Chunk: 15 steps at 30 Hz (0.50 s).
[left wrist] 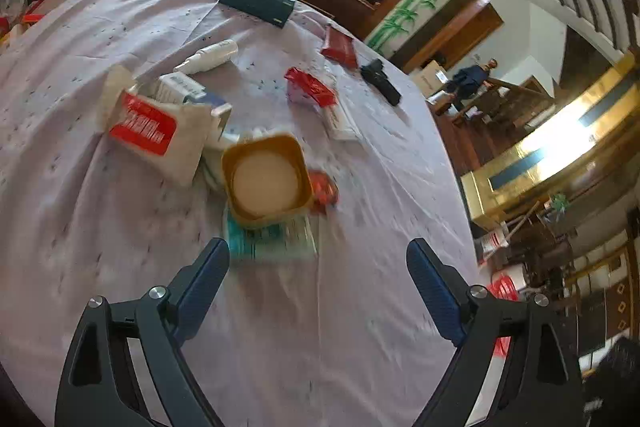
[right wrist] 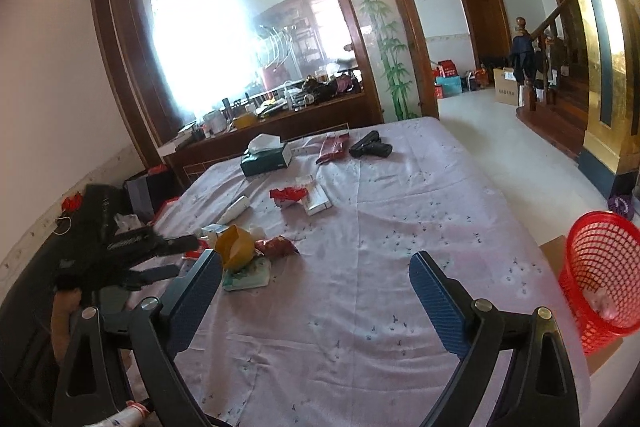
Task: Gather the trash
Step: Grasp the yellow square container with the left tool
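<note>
Trash lies scattered on a table with a lilac cloth (left wrist: 120,211). A yellow square cup (left wrist: 267,181) stands on a teal and white packet (left wrist: 272,241), with a red wrapper (left wrist: 324,189) beside it. My left gripper (left wrist: 318,265) is open and empty, just short of the cup. The cup (right wrist: 235,247) and wrapper (right wrist: 278,247) also show in the right wrist view, where the left gripper (right wrist: 184,247) reaches in from the left. My right gripper (right wrist: 316,279) is open and empty above the cloth (right wrist: 380,227). A red mesh basket (right wrist: 600,271) stands at the right.
Further back lie a white bag with a red label (left wrist: 156,131), a white spray bottle (left wrist: 208,57), a red packet (left wrist: 310,87), a dark red pouch (left wrist: 340,47), a black object (left wrist: 380,77) and a green tissue box (left wrist: 256,1). A cluttered wooden sideboard (right wrist: 280,119) stands behind the table.
</note>
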Motion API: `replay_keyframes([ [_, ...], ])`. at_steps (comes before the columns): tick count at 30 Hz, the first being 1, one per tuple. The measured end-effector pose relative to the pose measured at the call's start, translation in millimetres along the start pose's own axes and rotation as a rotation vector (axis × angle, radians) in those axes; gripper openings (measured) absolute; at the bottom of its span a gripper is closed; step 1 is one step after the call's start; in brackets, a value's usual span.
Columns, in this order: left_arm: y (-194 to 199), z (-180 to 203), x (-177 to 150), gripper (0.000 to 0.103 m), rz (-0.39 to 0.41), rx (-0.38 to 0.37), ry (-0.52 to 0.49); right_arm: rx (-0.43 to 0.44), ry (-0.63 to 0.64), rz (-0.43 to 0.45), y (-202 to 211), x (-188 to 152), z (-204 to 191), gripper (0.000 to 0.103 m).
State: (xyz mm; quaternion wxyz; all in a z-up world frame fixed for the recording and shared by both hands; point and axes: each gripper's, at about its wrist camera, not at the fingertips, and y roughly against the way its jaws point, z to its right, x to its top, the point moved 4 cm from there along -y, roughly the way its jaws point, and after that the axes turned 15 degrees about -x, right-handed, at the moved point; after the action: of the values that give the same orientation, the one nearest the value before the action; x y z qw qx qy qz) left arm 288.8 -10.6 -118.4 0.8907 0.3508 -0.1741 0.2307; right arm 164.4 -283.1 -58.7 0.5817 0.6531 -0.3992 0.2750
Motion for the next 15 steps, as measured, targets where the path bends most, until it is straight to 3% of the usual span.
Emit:
replay_keyframes([
  [5, -41.9, -28.3, 24.4, 0.089, -0.03, 0.092, 0.062, 0.007, -0.011, -0.042, -25.8, -4.2, 1.3, 0.097],
  [9, -59.9, -35.4, 31.9, 0.088, -0.046, 0.139, 0.024, 0.006, -0.01, -0.07, -43.7, -6.0, 3.2, 0.097],
  [13, -64.6, -44.1, 31.5, 0.068, -0.067, 0.152, 0.03, 0.008, -0.012, -0.09, -51.9, -8.7, 5.0, 0.097],
  [15, -62.7, -46.3, 30.8, 0.068, -0.057, 0.138, 0.032, 0.011, -0.011, -0.099, -58.3, -8.2, 3.2, 0.097],
])
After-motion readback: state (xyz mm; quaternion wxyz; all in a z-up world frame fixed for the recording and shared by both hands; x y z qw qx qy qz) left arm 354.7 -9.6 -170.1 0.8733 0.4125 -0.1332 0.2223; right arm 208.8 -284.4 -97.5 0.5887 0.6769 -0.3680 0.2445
